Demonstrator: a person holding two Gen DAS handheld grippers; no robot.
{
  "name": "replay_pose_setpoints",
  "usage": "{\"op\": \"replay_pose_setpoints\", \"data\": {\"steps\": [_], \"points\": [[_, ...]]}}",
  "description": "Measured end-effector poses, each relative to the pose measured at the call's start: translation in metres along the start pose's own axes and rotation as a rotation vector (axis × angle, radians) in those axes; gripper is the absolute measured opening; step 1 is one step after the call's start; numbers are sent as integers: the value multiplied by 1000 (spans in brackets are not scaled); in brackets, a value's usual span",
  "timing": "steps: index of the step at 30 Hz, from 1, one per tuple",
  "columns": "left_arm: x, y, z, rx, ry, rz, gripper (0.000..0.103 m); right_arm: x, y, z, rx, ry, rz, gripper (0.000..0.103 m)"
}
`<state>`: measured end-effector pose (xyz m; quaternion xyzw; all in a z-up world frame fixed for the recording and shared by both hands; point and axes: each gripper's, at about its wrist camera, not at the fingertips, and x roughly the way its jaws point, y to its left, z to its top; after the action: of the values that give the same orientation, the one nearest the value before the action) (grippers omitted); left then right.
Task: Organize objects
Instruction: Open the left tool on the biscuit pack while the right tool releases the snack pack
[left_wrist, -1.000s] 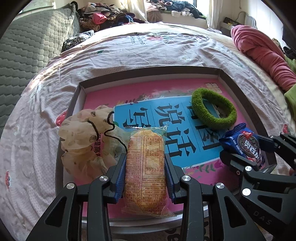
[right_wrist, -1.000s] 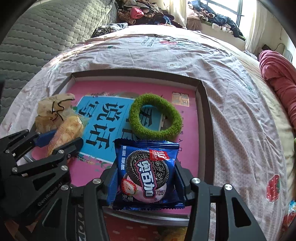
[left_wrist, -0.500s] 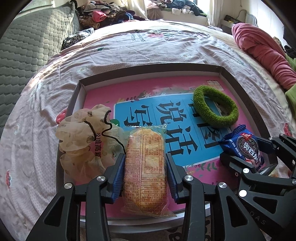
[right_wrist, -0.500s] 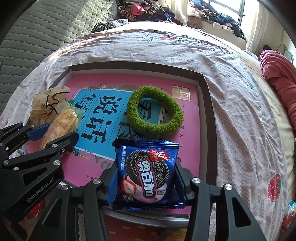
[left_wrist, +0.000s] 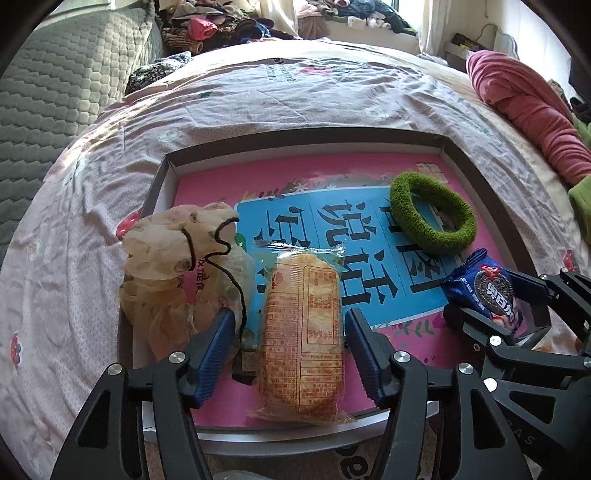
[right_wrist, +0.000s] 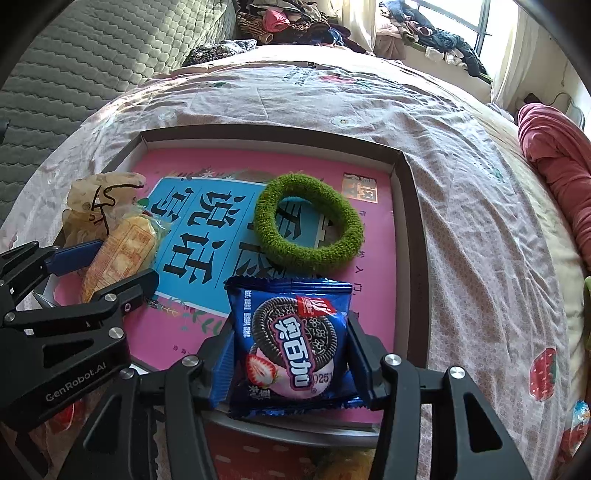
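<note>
A shallow grey tray (left_wrist: 491, 192) with a pink and blue printed floor lies on the bed. My left gripper (left_wrist: 290, 332) is open, with its jaws apart on either side of a yellow wrapped cracker pack (left_wrist: 301, 332) that lies on the tray's near left. My right gripper (right_wrist: 290, 354) is shut on a blue Oreo packet (right_wrist: 291, 343) at the tray's near right edge. A green fuzzy ring (left_wrist: 432, 218) lies in the tray's right half. A beige scrunchie with a black cord (left_wrist: 173, 251) sits at the tray's left side.
The tray rests on a bed with a pink patterned sheet (left_wrist: 295, 88). A red blanket (left_wrist: 528, 110) lies at the right. A grey quilted headboard (left_wrist: 55, 85) is at the left, and a pile of clothes (left_wrist: 229, 26) lies beyond the bed.
My left gripper's jaws have opened and let go of the cracker pack, which now lies on the tray. My right gripper still holds the Oreo packet.
</note>
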<state>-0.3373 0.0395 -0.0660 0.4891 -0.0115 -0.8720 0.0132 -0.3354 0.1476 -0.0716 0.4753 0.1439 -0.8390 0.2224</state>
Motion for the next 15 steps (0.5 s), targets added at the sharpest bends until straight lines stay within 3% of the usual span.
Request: {"op": "replay_pose_setpoints", "data": {"steps": [8,10,15], "points": [[-15,2,-1,-5,-10,-4,67,-15,2,2,-12,-15,-30,62],[-20,5,0,-10,-16,-8,77,-21,3,2,-17,-24,-35,64],[-37,9,-1,-21,-40,0,78,-35,3,4,-17,-42,-53,71]]}}
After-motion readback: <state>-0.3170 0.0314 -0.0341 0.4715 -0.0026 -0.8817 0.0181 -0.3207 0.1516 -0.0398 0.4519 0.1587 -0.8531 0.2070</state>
